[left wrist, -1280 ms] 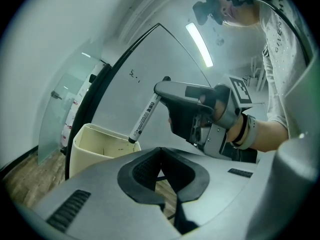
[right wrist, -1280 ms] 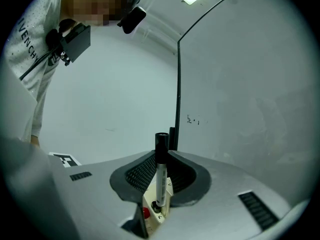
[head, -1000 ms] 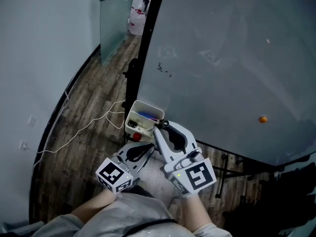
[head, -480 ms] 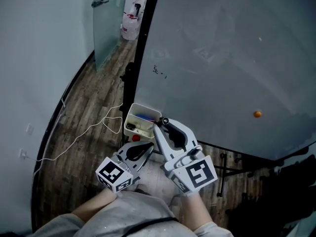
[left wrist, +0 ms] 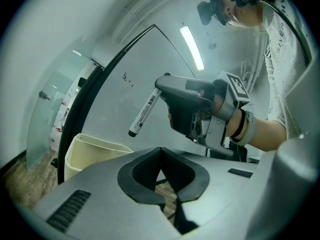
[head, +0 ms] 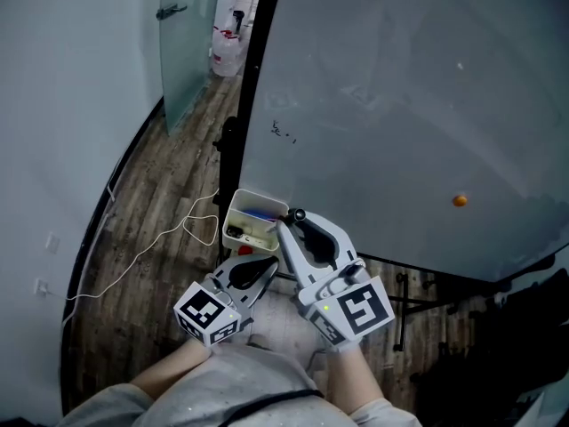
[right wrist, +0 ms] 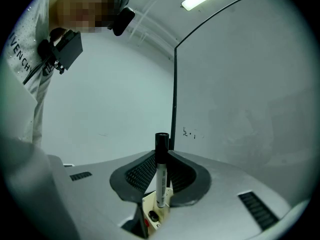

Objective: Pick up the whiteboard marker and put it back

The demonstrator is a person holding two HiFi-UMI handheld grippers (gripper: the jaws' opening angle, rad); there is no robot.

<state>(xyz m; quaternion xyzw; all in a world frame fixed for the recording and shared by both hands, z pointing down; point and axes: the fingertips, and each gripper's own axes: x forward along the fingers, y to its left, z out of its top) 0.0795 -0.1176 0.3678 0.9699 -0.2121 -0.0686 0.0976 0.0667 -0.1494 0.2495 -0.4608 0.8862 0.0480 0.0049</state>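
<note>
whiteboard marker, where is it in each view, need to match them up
Head view: whiteboard marker at centre, black cap showing atop the right gripper.
Left gripper view: just left of centre, slanting.
Right gripper view: lower centre, upright between the fingers.
Shared landmark: black scribble on the whiteboard.

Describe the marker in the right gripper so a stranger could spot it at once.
Find the big whiteboard, then the cream bin at its lower left corner. Above the bin the right gripper clamps the whiteboard marker: white barrel, black cap, held in the air, unlike the blue item lying in the bin.
</note>
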